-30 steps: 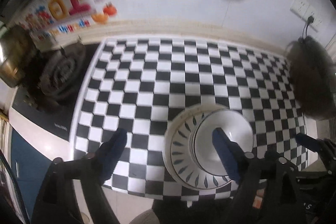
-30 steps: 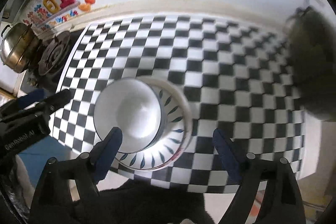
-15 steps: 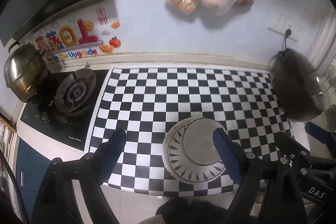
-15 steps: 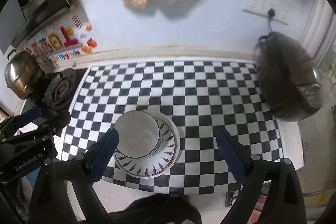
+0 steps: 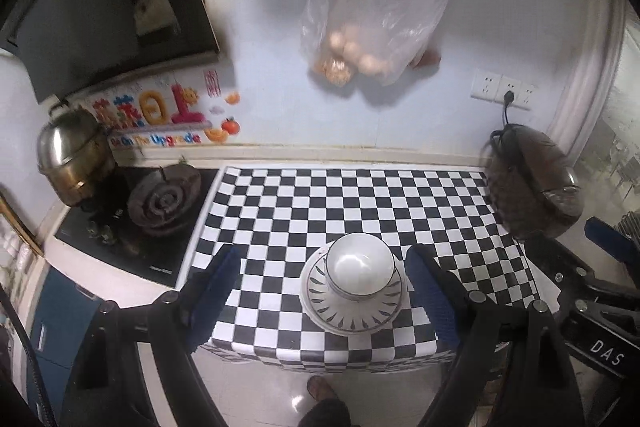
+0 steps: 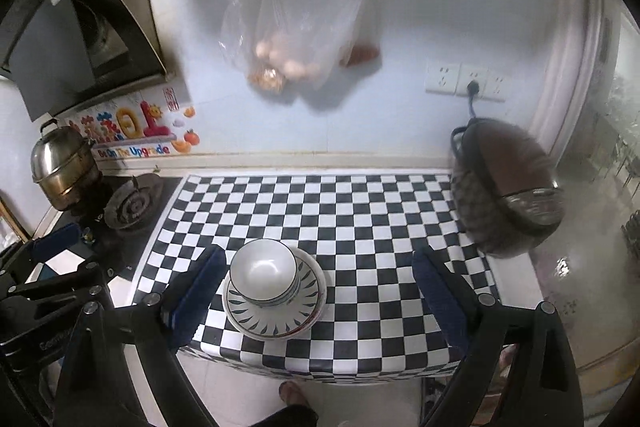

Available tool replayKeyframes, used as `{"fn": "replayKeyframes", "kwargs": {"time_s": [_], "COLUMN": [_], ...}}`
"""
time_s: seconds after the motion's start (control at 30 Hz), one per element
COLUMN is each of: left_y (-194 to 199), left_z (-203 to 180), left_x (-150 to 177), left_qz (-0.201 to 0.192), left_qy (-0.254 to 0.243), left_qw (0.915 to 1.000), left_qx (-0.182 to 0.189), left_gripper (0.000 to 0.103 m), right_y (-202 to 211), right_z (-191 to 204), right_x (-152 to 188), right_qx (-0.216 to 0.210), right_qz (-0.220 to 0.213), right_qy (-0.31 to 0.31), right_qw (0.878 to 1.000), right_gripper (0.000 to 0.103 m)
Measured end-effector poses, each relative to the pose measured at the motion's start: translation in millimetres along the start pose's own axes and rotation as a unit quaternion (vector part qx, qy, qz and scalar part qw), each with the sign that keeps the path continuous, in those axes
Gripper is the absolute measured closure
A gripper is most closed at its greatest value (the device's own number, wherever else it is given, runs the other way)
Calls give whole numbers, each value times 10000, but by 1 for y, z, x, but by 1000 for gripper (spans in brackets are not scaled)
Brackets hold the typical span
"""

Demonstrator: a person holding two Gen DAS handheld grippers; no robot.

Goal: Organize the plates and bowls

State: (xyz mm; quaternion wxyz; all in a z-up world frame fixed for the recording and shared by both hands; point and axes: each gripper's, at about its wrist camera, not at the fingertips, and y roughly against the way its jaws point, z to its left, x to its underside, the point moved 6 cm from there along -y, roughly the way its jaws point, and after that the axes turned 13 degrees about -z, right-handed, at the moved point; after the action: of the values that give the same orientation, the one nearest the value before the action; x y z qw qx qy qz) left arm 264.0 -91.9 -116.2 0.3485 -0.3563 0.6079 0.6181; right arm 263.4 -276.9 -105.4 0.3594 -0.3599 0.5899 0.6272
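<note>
A white bowl (image 5: 359, 265) sits stacked in a white plate with dark leaf marks (image 5: 352, 311) near the front edge of the checkered counter (image 5: 360, 203). The bowl (image 6: 264, 273) and plate (image 6: 276, 311) also show in the right wrist view. My left gripper (image 5: 322, 291) is open and empty, held high above and in front of the stack. My right gripper (image 6: 320, 291) is open and empty, also high, with the stack toward its left finger (image 6: 198, 293).
A gas stove (image 5: 160, 203) with a steel pot (image 5: 74, 159) stands at the left. A dark rice cooker (image 5: 528, 183) stands at the right end. A plastic bag of food (image 5: 360, 27) hangs on the wall. The floor and a foot (image 5: 320, 387) lie below.
Both grippers have pulled up and back from the stack, which now looks much smaller. The bowl and plate stay in place on the counter.
</note>
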Motion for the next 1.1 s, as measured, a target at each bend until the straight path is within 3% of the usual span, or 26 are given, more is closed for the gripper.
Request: {"fn": "replayKeyframes", "kwargs": {"time_s": [0.3, 0.53, 0.67, 1.0, 1.1], "left_y": [82, 122, 141, 150, 151], "left_z": [10, 17, 22, 31, 33], "left_x": [-3, -2, -1, 6, 7], "left_qz": [-248, -493, -691, -687, -714], "left_qy": [100, -105, -246, -270, -251], "left_qw": [9996, 9987, 9972, 9973, 9971], "left_qx": [-105, -109, -132, 65, 68], "left_gripper": [18, 18, 10, 10, 5], "right_y": [94, 146, 162, 181, 185], "right_z": [2, 12, 17, 19, 21], "right_x": [-5, -6, 1, 16, 17], "right_qx": [73, 213, 319, 593, 621], "right_qz": [-264, -550, -549, -487, -498], "right_qy": [-30, 22, -43, -147, -128], "right_qw": [9996, 9983, 9980, 9969, 9967], "right_gripper": [7, 7, 7, 7, 7]}}
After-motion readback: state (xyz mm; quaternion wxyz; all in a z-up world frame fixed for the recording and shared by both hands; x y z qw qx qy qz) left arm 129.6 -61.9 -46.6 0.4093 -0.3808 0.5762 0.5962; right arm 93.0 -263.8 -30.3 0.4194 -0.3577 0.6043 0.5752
